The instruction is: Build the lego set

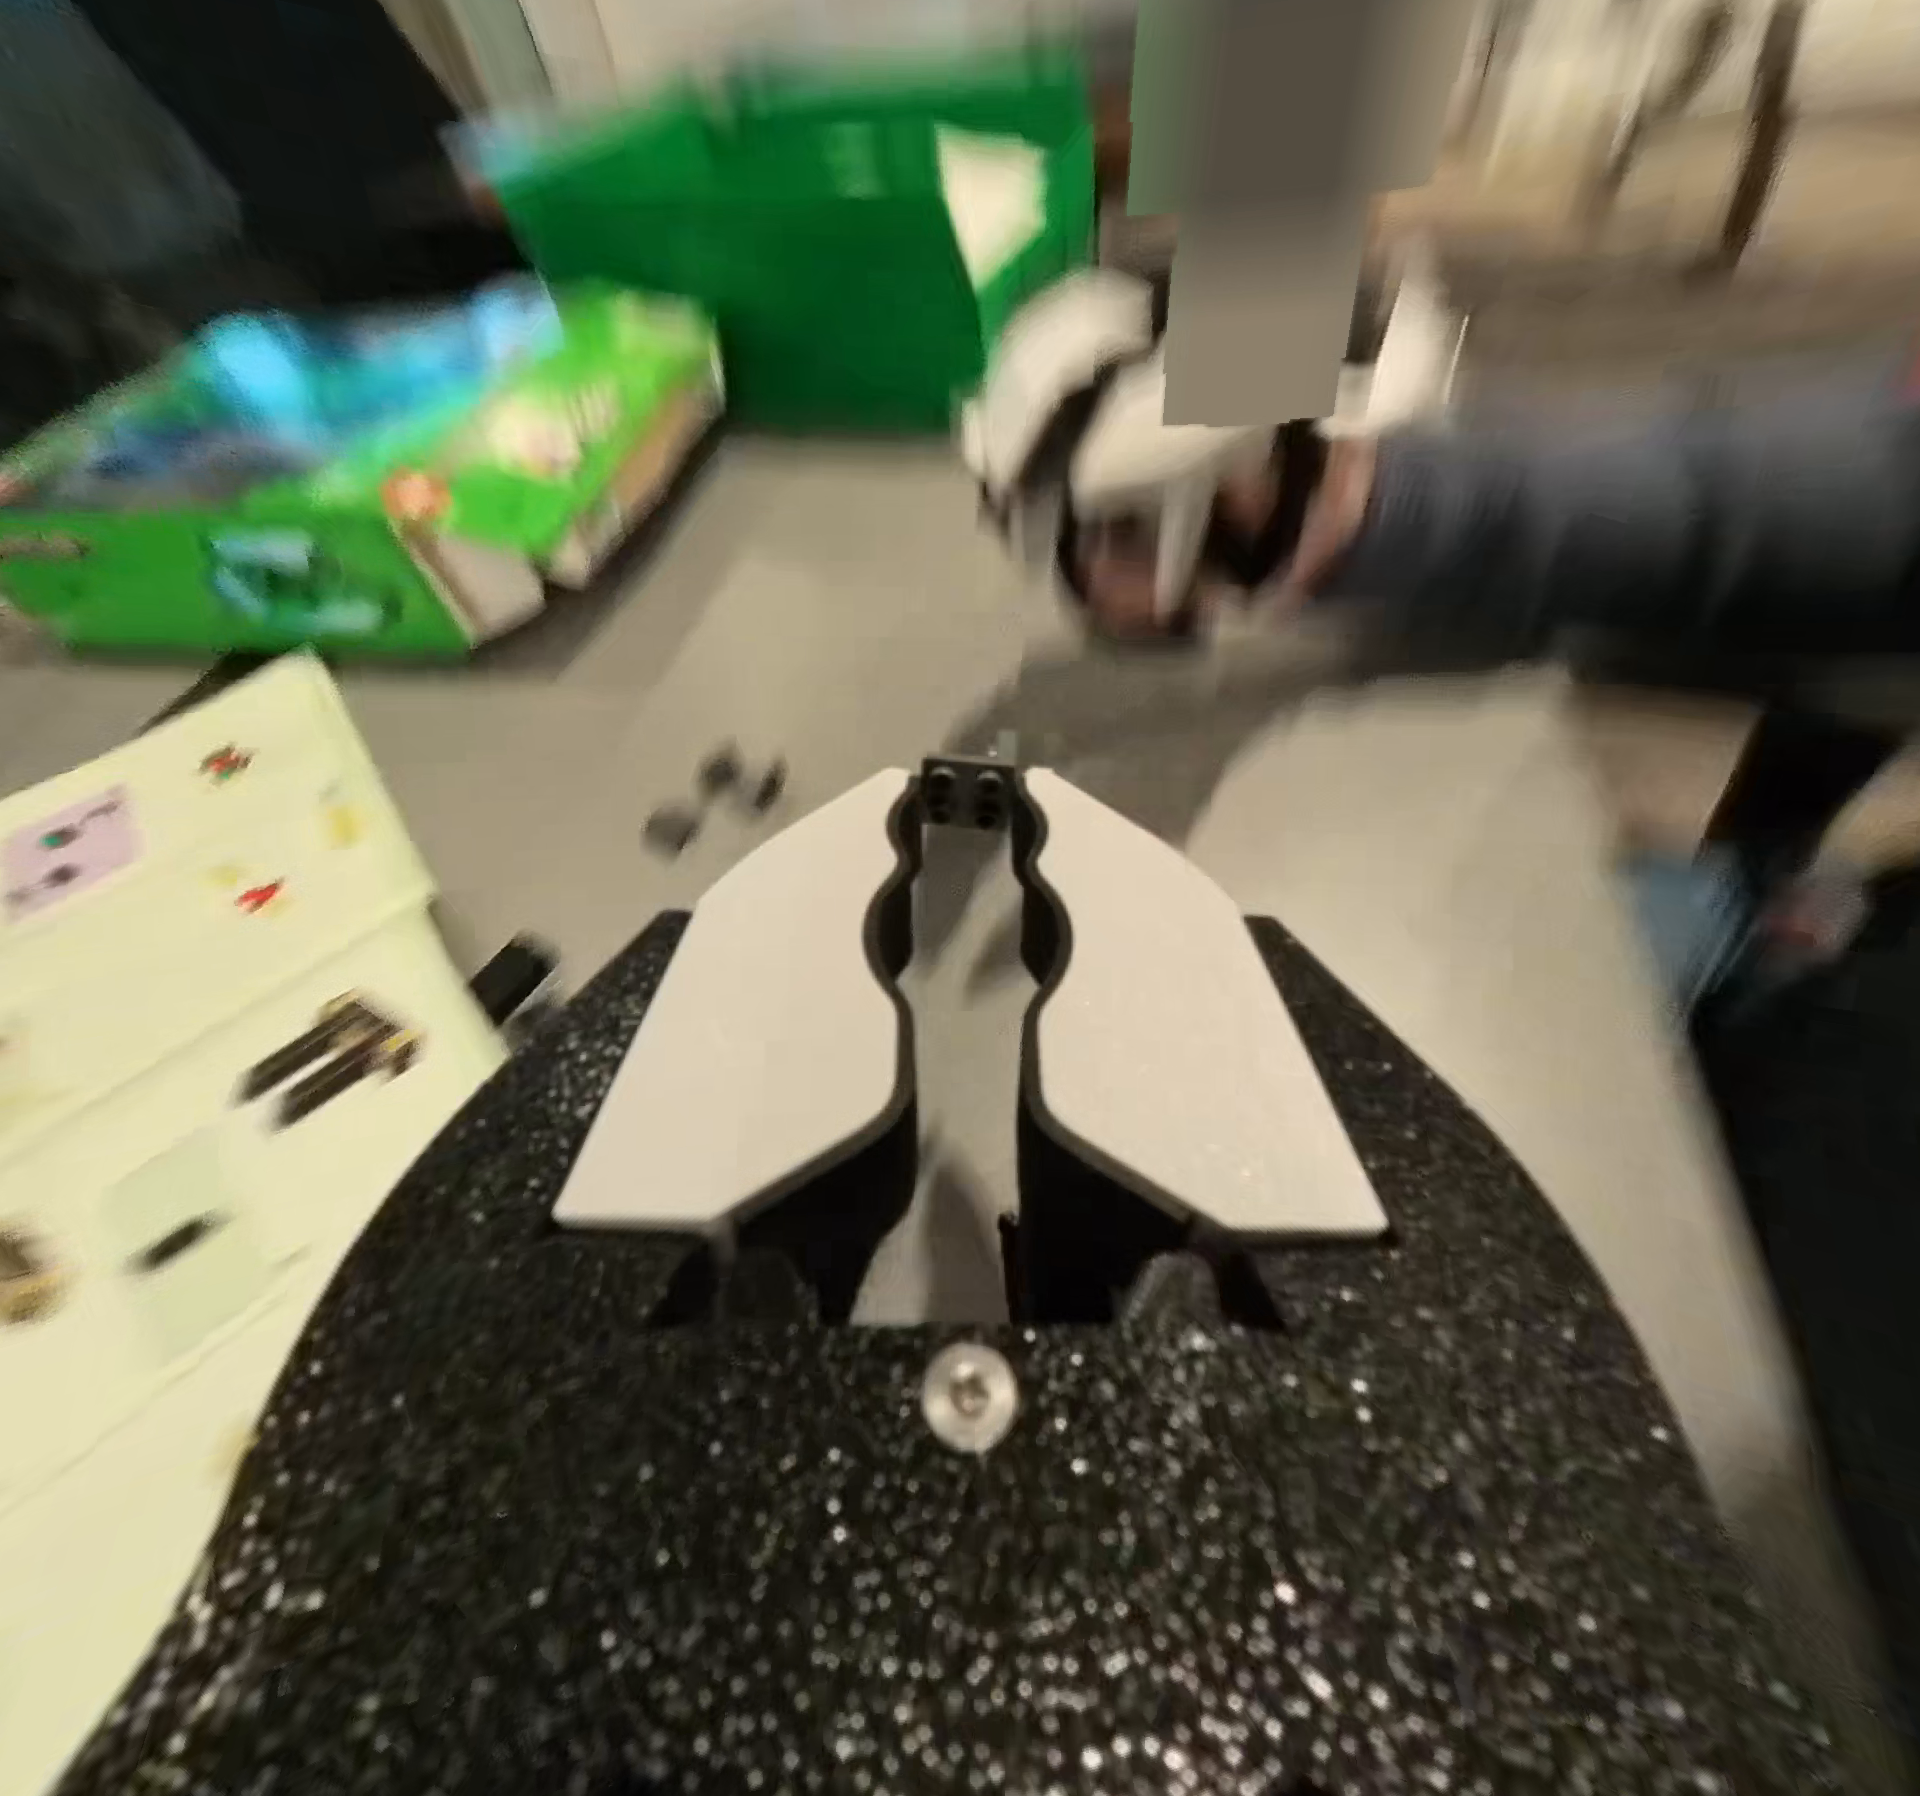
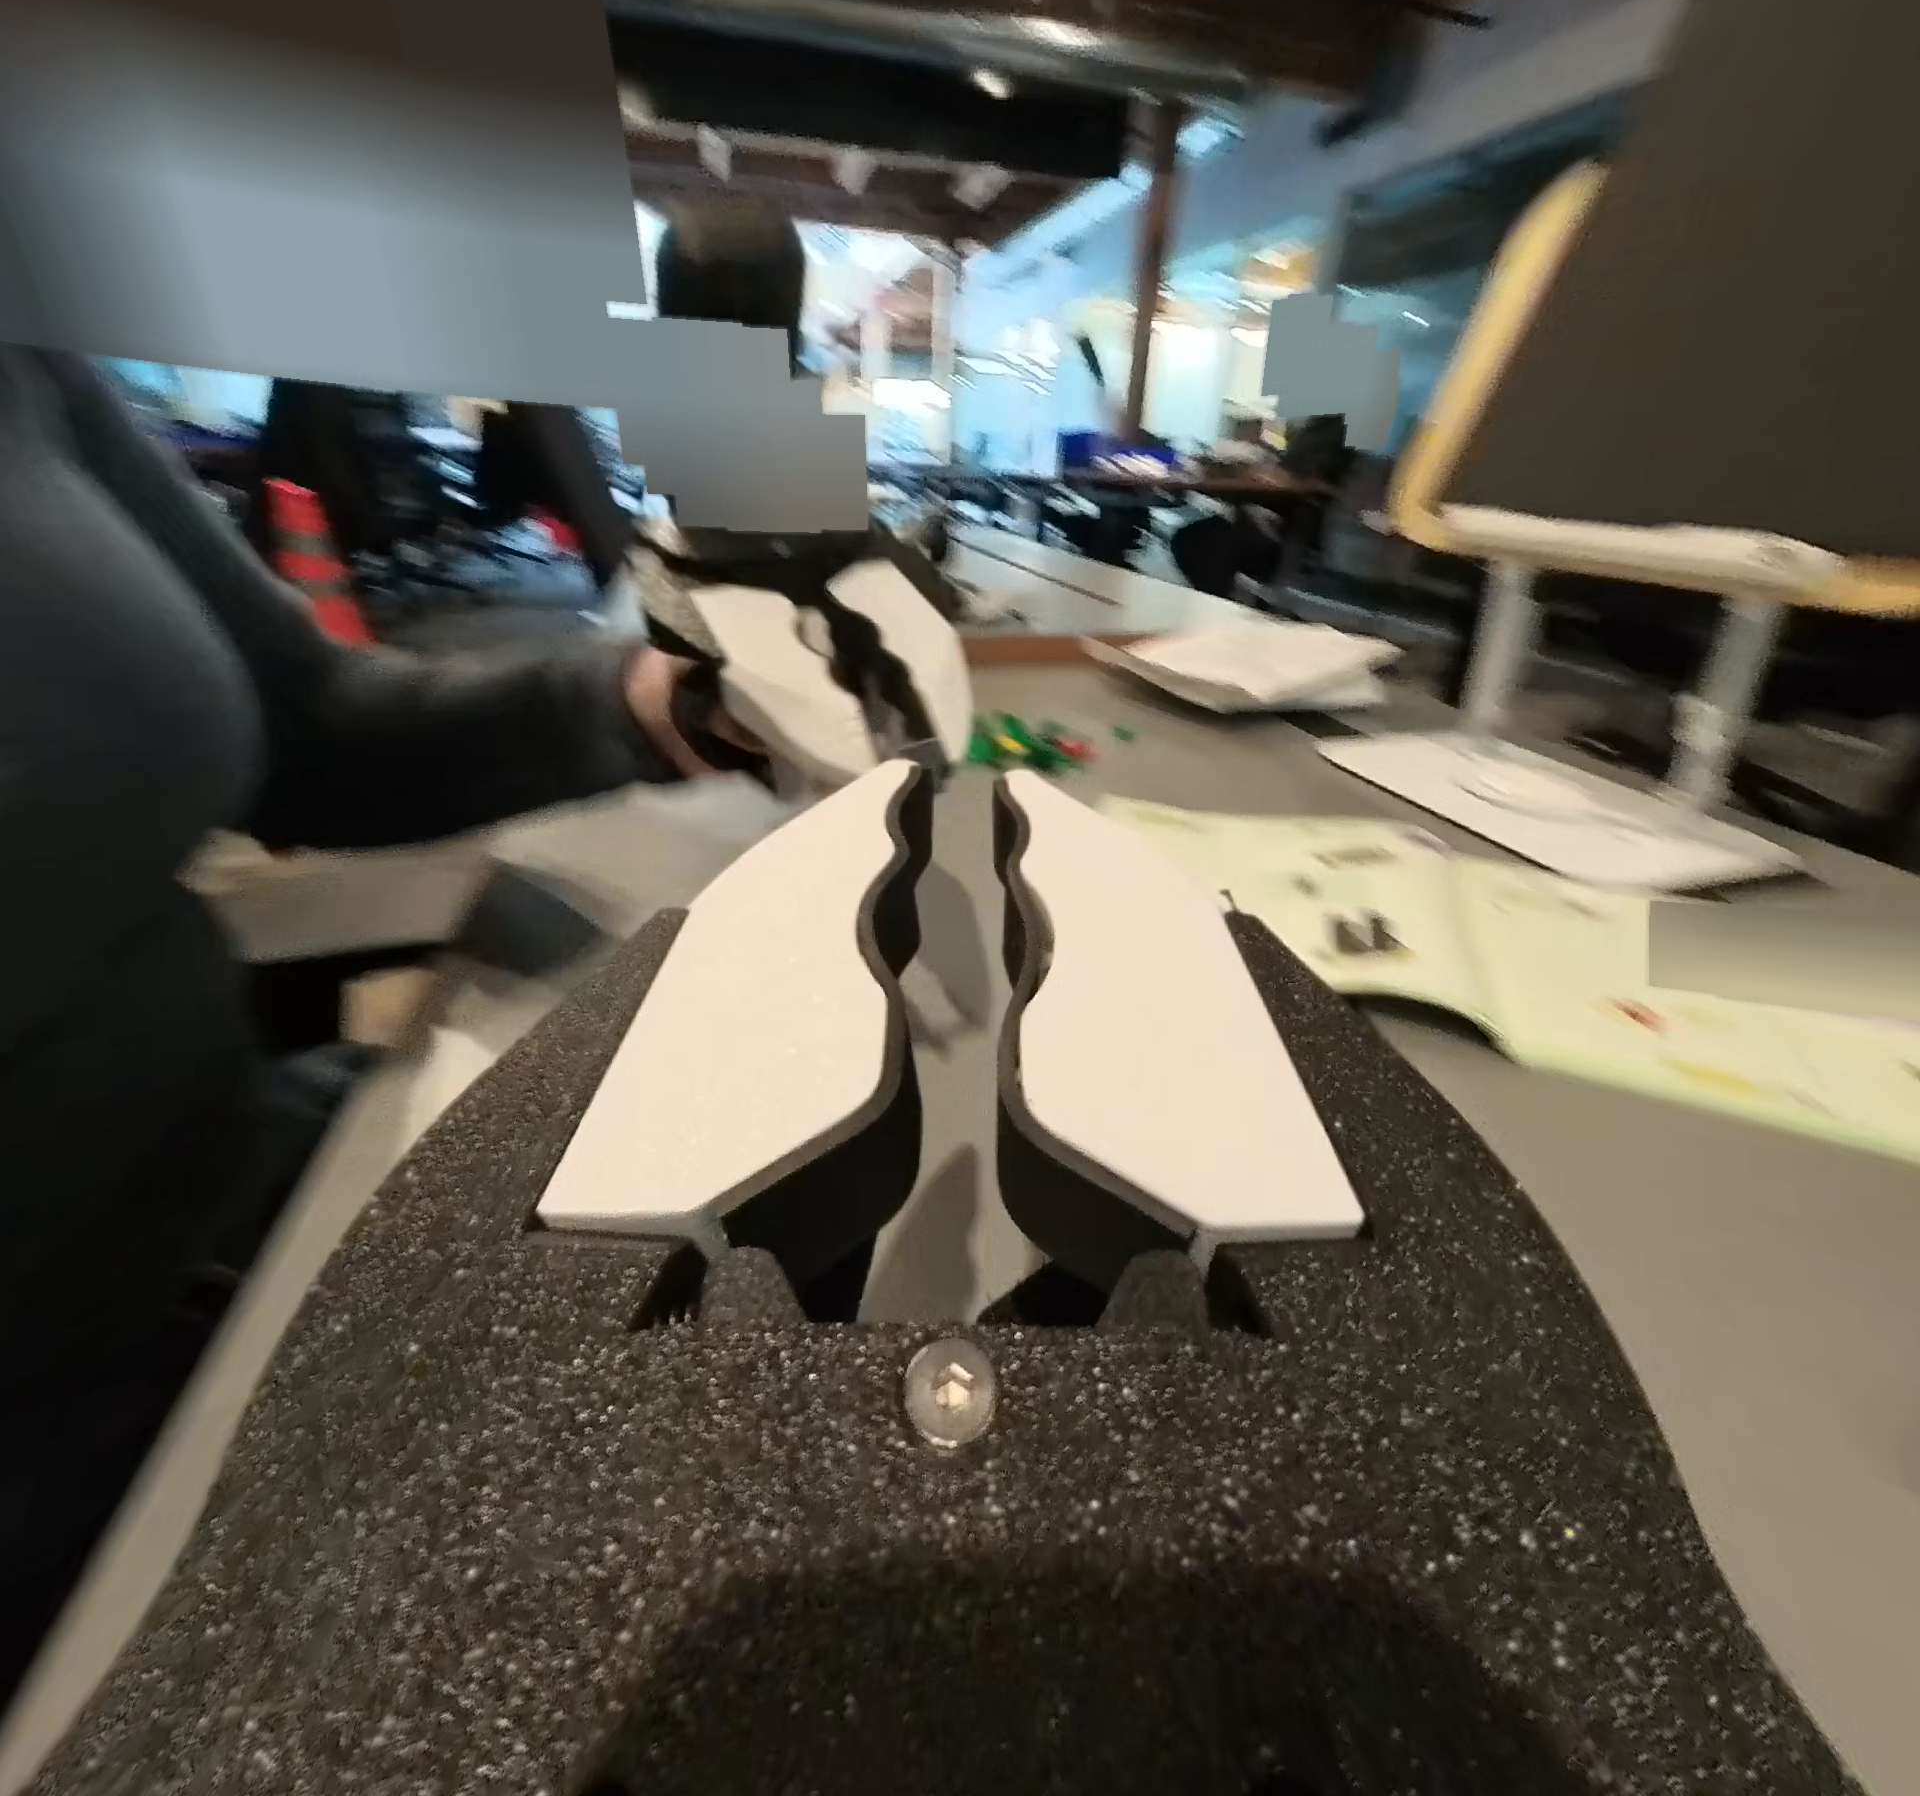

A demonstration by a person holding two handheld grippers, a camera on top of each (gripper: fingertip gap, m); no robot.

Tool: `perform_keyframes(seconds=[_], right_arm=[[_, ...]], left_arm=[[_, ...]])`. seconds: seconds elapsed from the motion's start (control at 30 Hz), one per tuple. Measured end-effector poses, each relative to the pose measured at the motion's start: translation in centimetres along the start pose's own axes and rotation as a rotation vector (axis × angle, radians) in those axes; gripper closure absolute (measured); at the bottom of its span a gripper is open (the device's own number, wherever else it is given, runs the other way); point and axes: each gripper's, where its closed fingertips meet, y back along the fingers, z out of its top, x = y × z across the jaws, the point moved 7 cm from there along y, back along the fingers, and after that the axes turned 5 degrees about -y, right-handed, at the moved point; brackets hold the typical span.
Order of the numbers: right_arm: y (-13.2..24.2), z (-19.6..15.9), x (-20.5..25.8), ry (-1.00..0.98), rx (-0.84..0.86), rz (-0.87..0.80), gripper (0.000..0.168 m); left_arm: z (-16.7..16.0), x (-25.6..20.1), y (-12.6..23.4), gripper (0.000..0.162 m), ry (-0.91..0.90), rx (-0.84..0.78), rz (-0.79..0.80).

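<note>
My left gripper (image 1: pixel 964 796) pinches a black brick (image 1: pixel 964 792) at its tips, above the booklet (image 1: pixel 156 1071); right gripper (image 2: pixel 954 782) is slightly parted, empty. I keep the studs level and squeeze steadily.

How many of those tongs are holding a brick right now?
1. The left tongs pinch a small black brick at their tips. The right tongs show an empty gap. Blur could hide something tiny.
</note>
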Motion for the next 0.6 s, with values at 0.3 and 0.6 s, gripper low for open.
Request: perform_keyframes(seconds=[0.3, 0.6], right_arm=[[-2.1, -4.2, -4.4, 0.011, 0.589, -0.087, 0.151], [-4.1, -8.2, -6.5, 0.114, 0.835, -0.025, 0.134]], left_arm=[[-2.4, 3.4, -4.8, 0.146, -0.402, 0.605, -0.199], [-4.1, 4.6, -6.4, 0.146, -0.435, 0.788, -0.266]])
